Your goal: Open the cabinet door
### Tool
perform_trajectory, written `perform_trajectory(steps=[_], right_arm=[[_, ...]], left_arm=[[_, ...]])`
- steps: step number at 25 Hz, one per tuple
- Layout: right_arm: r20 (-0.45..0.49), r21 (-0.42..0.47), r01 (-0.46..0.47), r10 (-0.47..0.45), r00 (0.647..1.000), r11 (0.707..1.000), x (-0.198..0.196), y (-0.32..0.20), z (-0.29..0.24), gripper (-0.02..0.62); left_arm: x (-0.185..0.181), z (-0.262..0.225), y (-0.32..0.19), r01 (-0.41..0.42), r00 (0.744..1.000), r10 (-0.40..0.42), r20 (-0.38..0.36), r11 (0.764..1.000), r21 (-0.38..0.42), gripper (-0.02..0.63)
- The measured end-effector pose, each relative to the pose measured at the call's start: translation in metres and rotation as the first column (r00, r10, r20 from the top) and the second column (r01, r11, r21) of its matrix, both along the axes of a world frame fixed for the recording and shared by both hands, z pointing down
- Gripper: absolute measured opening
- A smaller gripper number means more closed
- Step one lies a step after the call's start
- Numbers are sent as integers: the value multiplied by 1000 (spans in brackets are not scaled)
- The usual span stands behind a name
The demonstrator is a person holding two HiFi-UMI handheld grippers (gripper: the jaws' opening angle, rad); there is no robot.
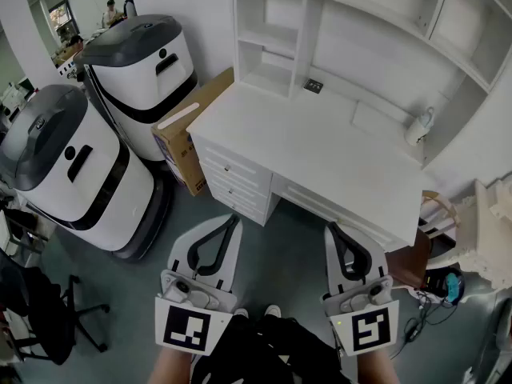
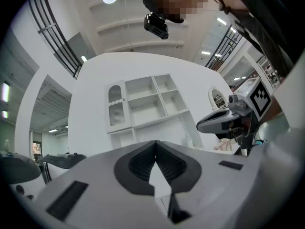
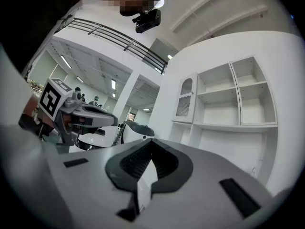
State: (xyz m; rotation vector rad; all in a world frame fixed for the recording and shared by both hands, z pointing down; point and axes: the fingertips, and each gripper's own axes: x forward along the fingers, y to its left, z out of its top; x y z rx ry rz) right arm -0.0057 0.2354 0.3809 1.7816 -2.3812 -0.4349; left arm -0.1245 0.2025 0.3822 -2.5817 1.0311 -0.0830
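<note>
Desk (image 1: 336,158): white, flat-topped | left gripper (image 1: 233,222), right gripper (image 1: 333,230): closed, ribbed inside

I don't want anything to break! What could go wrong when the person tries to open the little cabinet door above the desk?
The left gripper and the right gripper are both shut and empty; if neither opens, it may just bump the cabinet door instead of pulling it.
The door sits high at the back of the desk, so reaching it could be a stretch.
The cardboard box crowds the floor on that side, so a foot might hit it.
</note>
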Motion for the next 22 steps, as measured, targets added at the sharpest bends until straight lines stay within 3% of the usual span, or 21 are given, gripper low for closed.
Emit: perform_trajectory(steps=[22], right_arm=[[-42,44,73,-71,997,996,32,7,-9,-3]], left_arm=[[26,-8,17,89,996,-89,-14,996,18,-2]])
